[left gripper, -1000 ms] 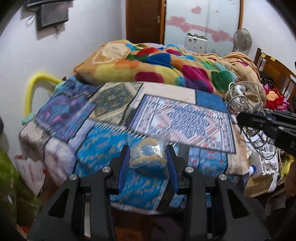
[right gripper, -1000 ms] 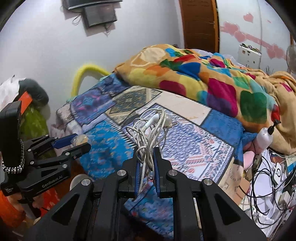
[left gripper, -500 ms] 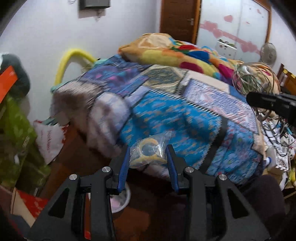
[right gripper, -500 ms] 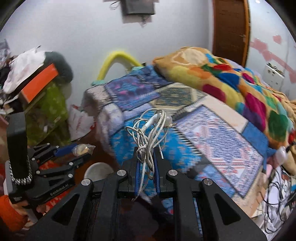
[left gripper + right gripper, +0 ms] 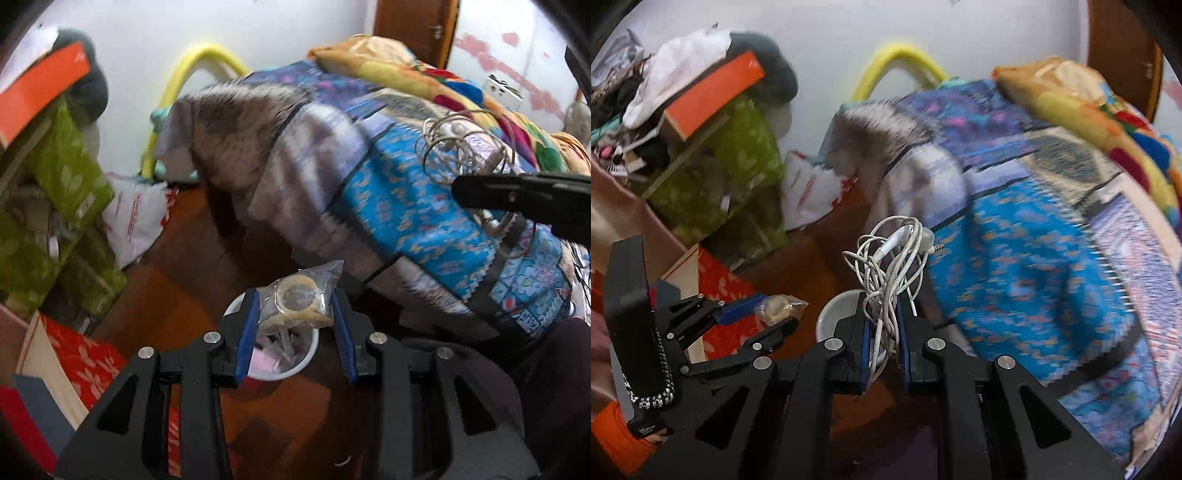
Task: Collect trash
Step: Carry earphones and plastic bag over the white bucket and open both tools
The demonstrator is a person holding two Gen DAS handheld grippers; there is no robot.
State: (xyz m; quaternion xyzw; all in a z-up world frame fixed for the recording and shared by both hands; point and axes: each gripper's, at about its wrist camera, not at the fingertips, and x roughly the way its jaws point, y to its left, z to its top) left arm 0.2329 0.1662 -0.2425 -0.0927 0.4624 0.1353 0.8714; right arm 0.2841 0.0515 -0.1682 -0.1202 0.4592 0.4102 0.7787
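Note:
My left gripper [image 5: 294, 308] is shut on a clear plastic bag holding a roll of tape [image 5: 300, 303], held over a small white bin [image 5: 308, 360] on the brown floor; trash shows inside the bin. My right gripper [image 5: 882, 319] is shut on a tangled bundle of white earphone wires [image 5: 892, 254], above and in front of the same white bin [image 5: 833, 315]. In the right wrist view the left gripper [image 5: 764, 314] with its bag [image 5: 779, 306] is at lower left. In the left wrist view the right gripper's finger and the wire bundle [image 5: 454, 147] show at right.
A bed with a blue patterned blanket [image 5: 406, 206] hangs down close to the bin on the right. Green boxes [image 5: 62, 192], an orange box [image 5: 713, 96], a white plastic bag [image 5: 133, 218] and red patterned paper [image 5: 88, 365] crowd the left. A yellow tube [image 5: 184, 70] leans at the wall.
Both grippers have swung left and down, away from the bed top toward the floor. The white bin has come into view under them. Both still hold their items.

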